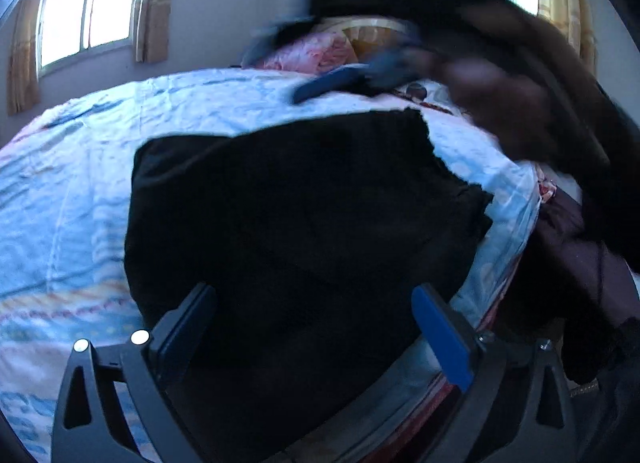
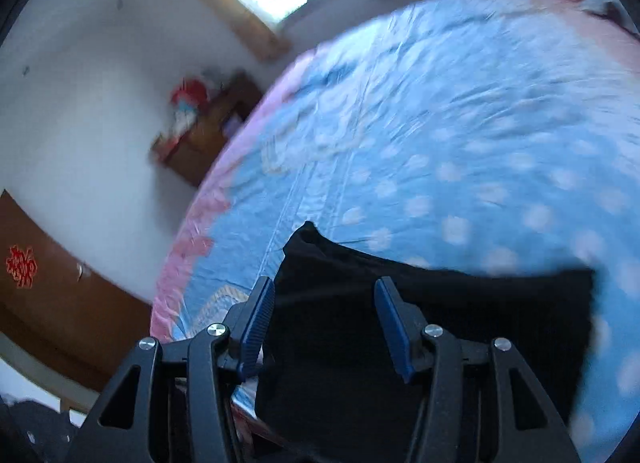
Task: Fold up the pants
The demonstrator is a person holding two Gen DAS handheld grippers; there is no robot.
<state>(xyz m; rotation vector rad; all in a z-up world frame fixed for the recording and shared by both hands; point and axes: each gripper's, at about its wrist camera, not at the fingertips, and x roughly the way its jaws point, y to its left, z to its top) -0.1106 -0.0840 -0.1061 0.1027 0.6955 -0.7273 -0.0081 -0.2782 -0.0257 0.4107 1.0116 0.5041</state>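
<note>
Black pants (image 1: 296,215) folded into a flat block on the blue bed (image 1: 72,191); no legible writing.
Left claw (image 1: 316,327) wide open above pants, empty; right claw (image 2: 324,327) open, empty.

A bed (image 1: 72,191) with a pale blue patterned sheet fills the room, a pink pillow (image 1: 304,55) at its far end. Daylight comes through a window (image 1: 84,11) flanked by yellowish curtains (image 1: 154,3) in a white wall (image 2: 80,103). A brown wooden cabinet (image 2: 208,131) stands beside the bed.
</note>
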